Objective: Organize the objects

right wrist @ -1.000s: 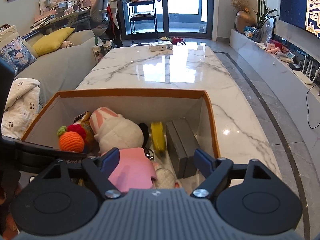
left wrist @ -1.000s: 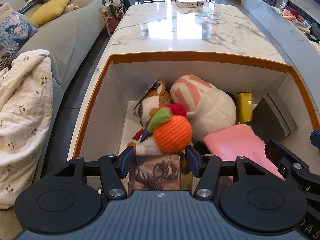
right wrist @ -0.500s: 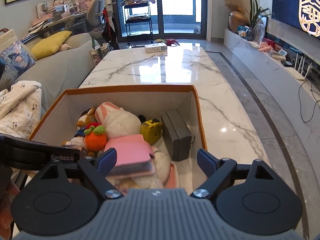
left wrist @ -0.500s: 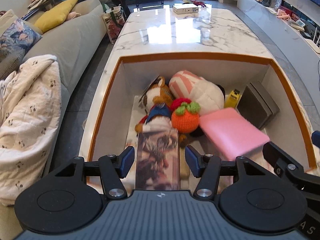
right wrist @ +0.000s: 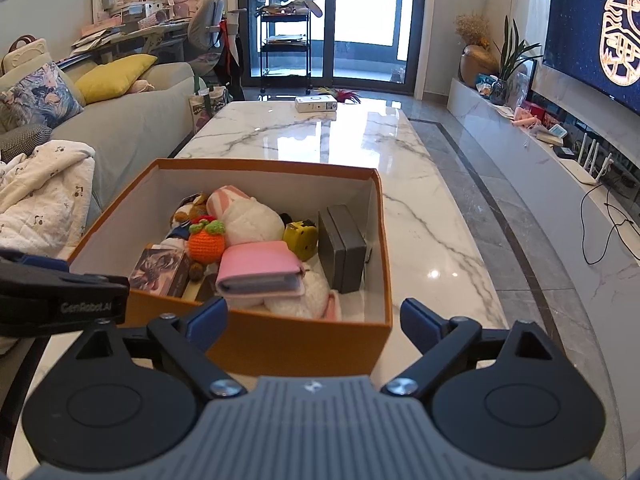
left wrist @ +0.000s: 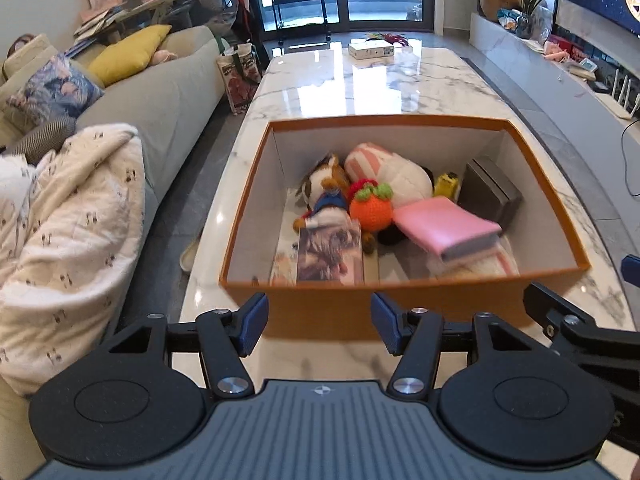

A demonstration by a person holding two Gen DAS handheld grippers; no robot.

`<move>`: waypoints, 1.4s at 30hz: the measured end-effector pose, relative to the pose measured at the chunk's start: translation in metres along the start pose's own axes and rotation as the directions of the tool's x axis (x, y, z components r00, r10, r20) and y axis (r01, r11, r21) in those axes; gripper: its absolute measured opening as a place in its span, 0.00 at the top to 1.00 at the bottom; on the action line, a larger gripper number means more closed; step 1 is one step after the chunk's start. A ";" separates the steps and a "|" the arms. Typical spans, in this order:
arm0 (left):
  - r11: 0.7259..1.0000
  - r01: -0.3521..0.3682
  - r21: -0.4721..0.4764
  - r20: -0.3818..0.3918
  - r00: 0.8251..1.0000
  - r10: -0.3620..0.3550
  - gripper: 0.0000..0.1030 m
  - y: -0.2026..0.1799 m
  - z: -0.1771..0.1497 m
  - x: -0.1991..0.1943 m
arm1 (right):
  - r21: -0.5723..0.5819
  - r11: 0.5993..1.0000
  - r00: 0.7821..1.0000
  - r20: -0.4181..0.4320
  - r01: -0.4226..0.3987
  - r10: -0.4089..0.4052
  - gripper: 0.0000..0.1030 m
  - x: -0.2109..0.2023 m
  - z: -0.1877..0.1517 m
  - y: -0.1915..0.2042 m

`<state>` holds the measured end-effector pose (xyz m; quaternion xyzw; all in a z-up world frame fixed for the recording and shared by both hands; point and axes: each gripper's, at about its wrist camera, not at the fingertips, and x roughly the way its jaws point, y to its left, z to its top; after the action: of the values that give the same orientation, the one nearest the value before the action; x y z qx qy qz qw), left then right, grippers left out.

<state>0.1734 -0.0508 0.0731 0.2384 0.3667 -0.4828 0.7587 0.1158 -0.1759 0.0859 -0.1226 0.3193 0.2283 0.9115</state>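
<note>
An orange box [left wrist: 384,122] with white inner walls stands on the marble table [left wrist: 360,80]. In it lie a knitted orange [left wrist: 370,210], a pink wallet [left wrist: 448,226], a picture-printed box [left wrist: 330,254], a grey case [left wrist: 490,192], a yellow tape measure [left wrist: 446,184] and plush toys [left wrist: 388,168]. My left gripper [left wrist: 316,322] hovers open before the box's near wall, nothing between its fingers. My right gripper [right wrist: 314,320] hangs before the same wall [right wrist: 280,340], jaws opening, with nothing between them. The pink wallet [right wrist: 260,266] rests on a white plush.
A grey sofa [left wrist: 160,92] with cushions and a cream blanket [left wrist: 72,220] runs along the table's left side. A small white box [right wrist: 316,103] sits at the table's far end. A low marble bench [right wrist: 540,152] under a screen lines the right wall.
Both grippers have drawn back and up out of the orange box to its near side. The picture box, earlier between the left fingers, stays inside. The right jaws have widened.
</note>
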 end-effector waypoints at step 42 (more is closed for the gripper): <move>0.992 -0.041 -0.118 0.103 0.993 0.053 0.19 0.010 -0.067 -0.036 | -0.055 0.998 1.000 -0.019 0.023 -0.024 0.09 -0.027 -0.049 0.020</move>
<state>0.1509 0.0218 0.0598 0.1765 0.3474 -0.4546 0.8009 0.0612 -0.1864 0.0642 -0.1536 0.3205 0.2249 0.9072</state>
